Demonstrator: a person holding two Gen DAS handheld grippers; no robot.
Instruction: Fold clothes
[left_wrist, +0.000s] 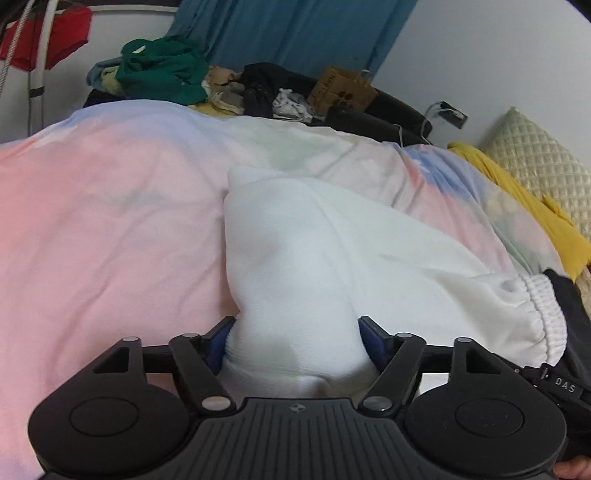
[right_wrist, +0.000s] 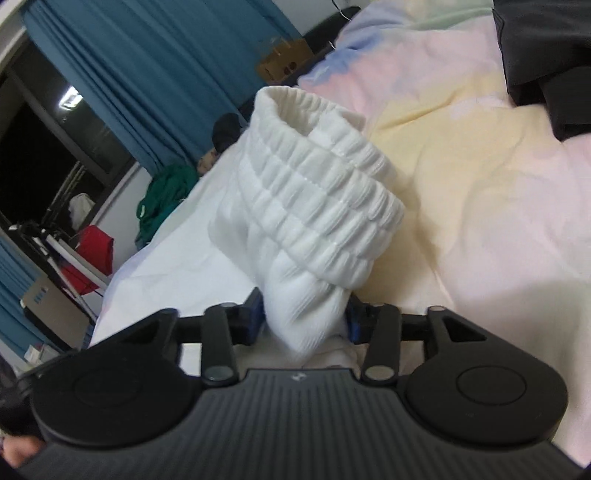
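Both tools (left_wrist: 297, 341) (right_wrist: 304, 319) grip trousers (left_wrist: 295, 258) (white).

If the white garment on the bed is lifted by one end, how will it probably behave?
The white garment will probably droop: it already sags in soft folds between the left gripper and the bed. Its ribbed elastic waistband looks thick, so that end may hang heavier. The fabric seems plush, likely not slippery.
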